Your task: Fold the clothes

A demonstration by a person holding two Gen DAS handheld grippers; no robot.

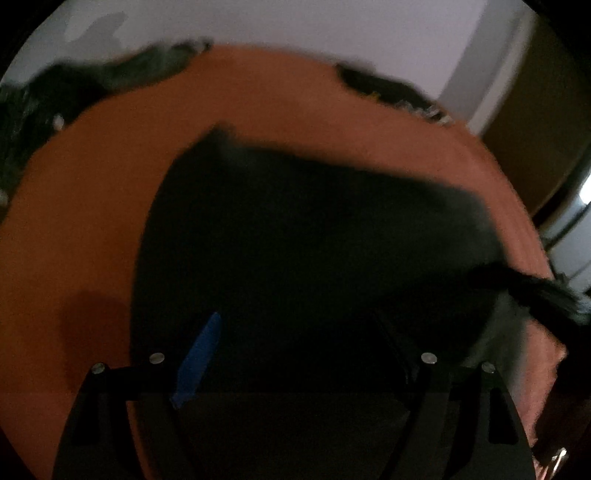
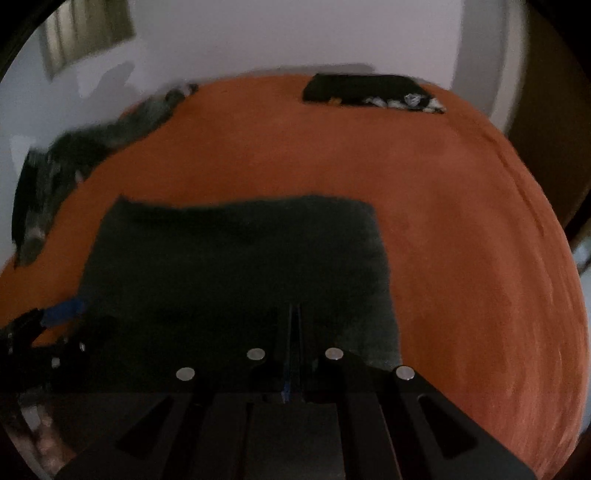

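- An orange bed cover (image 2: 461, 229) fills both views, below a pale wall (image 2: 295, 33)
- A dark folded garment (image 2: 236, 266) lies flat on it, near the front edge
- More dark clothes (image 2: 369, 90) lie at the far edge
- The left hand-held gripper (image 1: 299, 332) hovers over the garment, jaws wide, nothing gripped
- The right hand-held gripper (image 2: 293, 325) has its jaws pressed together above the garment

Motion blur smears the heap of dark clothes (image 2: 92, 147) at the bed's left edge; individual garments cannot be told.
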